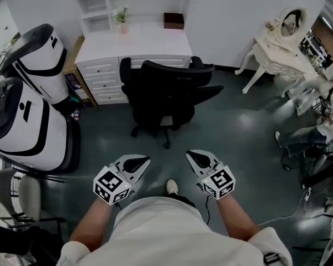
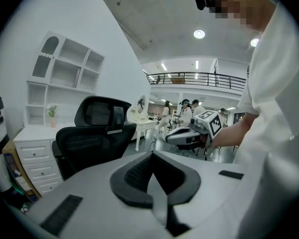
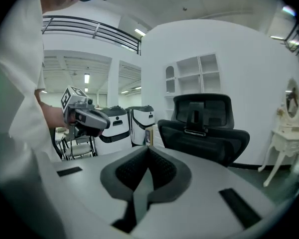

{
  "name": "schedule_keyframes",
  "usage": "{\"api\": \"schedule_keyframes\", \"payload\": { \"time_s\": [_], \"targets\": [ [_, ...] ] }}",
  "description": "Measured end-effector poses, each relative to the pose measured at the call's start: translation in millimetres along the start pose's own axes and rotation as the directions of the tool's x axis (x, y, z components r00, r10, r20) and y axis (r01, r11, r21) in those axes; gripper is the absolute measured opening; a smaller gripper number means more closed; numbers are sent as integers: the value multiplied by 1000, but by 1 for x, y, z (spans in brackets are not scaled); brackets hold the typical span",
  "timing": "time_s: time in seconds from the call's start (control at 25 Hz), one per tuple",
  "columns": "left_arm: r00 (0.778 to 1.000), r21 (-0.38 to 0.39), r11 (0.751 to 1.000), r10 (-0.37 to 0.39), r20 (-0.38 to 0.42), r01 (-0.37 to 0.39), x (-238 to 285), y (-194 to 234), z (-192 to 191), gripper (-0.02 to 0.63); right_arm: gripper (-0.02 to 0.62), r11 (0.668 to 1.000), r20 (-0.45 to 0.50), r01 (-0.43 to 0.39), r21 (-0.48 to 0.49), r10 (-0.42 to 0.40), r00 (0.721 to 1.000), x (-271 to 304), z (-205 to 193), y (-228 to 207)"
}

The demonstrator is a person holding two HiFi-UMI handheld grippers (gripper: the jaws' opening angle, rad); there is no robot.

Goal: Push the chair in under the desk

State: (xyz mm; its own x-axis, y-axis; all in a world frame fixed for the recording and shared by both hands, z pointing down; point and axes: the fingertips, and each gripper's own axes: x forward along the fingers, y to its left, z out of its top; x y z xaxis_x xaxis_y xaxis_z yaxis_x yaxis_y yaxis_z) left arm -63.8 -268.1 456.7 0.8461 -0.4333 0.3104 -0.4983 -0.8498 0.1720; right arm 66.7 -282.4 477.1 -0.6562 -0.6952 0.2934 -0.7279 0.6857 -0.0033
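Note:
A black office chair stands on the grey floor with its back toward me, just in front of the white desk and its drawers. My left gripper and right gripper are both shut and empty, held side by side well short of the chair, touching nothing. In the left gripper view the shut left gripper points past the chair, with the right gripper off to its right. In the right gripper view the right gripper has the chair back ahead on the right and the left gripper on the left.
Two white and black machines stand at the left, beside a grey chair. A white dressing table with a mirror is at the far right, with clutter and cables below it. A plant and a brown box sit on the desk.

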Motion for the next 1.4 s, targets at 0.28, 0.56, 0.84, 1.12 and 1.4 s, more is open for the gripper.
{"api": "schedule_keyframes", "payload": {
  "time_s": [0.28,0.56,0.84,1.12,1.4],
  "targets": [
    [997,31,997,-70,-27,70,-55,-34,-27,-3,5,1000,12,5,9,-5,1000,-8,0,82],
    [994,10,994,-108,-28,108,-96,-63,-53,-3,5,998,1,32,46,-32,999,-31,-18,145],
    [994,5,994,-107,-27,108,-113,-83,-57,-3,5,999,-12,10,42,-9,1000,-52,-16,175],
    [997,10,998,-66,-33,66,-103,-104,-52,-3,5,999,-11,-38,19,38,999,-78,-10,175],
    [997,17,997,-73,-23,73,-85,-139,-44,-3,4,998,2,-54,27,54,999,-105,-15,170]
  ]
}}
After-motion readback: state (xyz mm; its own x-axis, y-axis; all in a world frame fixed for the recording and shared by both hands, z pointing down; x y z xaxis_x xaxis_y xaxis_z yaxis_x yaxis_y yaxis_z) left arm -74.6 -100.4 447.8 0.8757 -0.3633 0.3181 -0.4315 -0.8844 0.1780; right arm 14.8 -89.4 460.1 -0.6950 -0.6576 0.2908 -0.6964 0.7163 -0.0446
